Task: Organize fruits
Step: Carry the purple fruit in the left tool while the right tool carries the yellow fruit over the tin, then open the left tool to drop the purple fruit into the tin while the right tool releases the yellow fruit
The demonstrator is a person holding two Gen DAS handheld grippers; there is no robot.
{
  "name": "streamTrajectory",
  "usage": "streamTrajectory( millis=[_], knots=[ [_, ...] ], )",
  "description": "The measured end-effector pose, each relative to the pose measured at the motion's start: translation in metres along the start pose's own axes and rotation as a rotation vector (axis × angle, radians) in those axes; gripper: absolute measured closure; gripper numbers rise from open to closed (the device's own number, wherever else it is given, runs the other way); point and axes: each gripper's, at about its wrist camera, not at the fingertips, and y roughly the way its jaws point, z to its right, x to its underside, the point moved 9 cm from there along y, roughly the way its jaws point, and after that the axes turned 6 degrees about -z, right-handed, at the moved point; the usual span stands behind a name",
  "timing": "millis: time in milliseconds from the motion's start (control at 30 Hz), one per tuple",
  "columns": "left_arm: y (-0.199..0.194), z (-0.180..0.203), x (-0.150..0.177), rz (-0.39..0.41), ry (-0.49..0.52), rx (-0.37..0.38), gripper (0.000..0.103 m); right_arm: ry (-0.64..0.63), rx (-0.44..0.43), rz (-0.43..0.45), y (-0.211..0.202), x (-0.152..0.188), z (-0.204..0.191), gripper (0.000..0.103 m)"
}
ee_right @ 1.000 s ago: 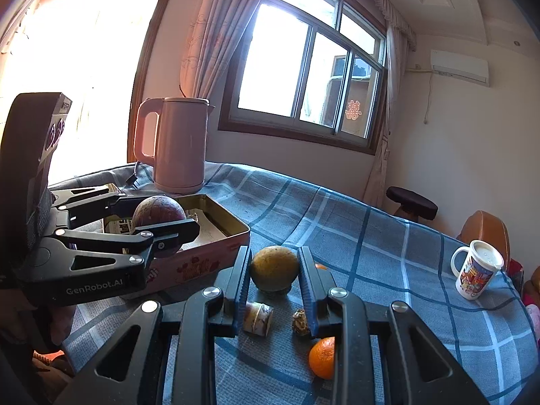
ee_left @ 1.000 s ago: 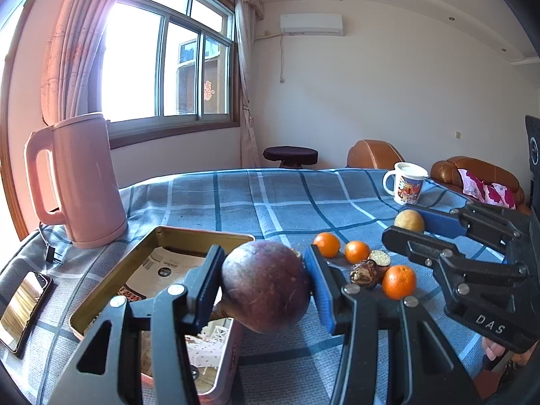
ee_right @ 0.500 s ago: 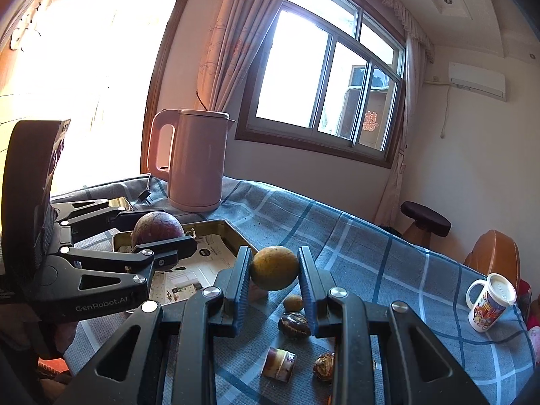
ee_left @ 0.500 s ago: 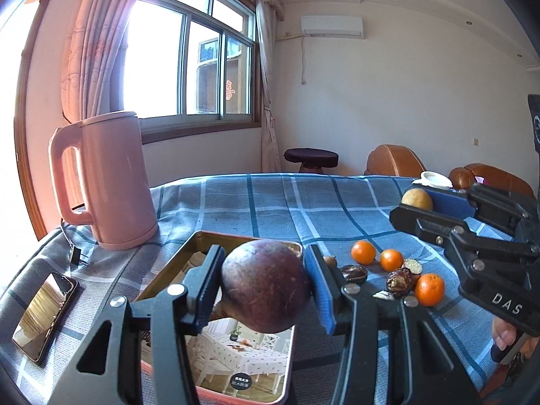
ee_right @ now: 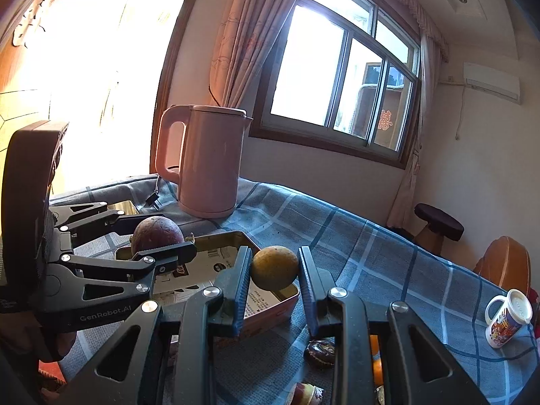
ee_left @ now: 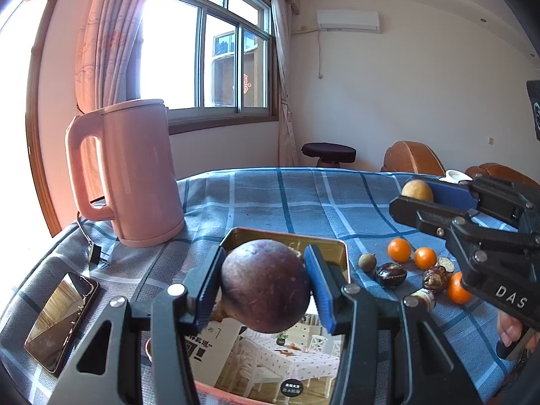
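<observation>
My left gripper [ee_left: 265, 287] is shut on a dark purple round fruit [ee_left: 266, 285], held above the open rectangular tin [ee_left: 290, 236] lined with printed paper. My right gripper [ee_right: 274, 270] is shut on a yellow-brown round fruit [ee_right: 275, 267], held above the tin's near right corner [ee_right: 287, 295]. In the left wrist view the right gripper [ee_left: 416, 192] comes in from the right with its fruit [ee_left: 417, 190]. In the right wrist view the left gripper [ee_right: 158, 236] holds the purple fruit [ee_right: 157, 233] over the tin. Small oranges [ee_left: 399, 249] and dark brown fruits [ee_left: 390, 274] lie on the cloth right of the tin.
A pink kettle [ee_left: 135, 172] stands behind the tin at the left, its plug [ee_left: 96, 253] beside it. A phone [ee_left: 62, 317] lies at the left edge. A printed mug [ee_right: 508, 317] stands far right. The blue checked cloth [ee_left: 287, 199] covers the table.
Both grippers have moved left toward the tin with their fruits. The tin now lies directly under the left gripper, and the right gripper has come over its corner.
</observation>
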Motion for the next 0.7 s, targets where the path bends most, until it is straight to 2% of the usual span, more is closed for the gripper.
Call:
streamTrajectory(
  millis=[400, 700],
  knots=[
    [0.022, -0.018, 0.002, -0.057, -0.008, 0.004, 0.052, 0.035, -0.048, -0.065, 0.045, 0.005, -0.015, 0.074],
    [0.039, -0.021, 0.009, -0.117, 0.019, 0.007, 0.052, 0.043, -0.061, -0.144, 0.077, 0.022, -0.026, 0.074]
  ],
)
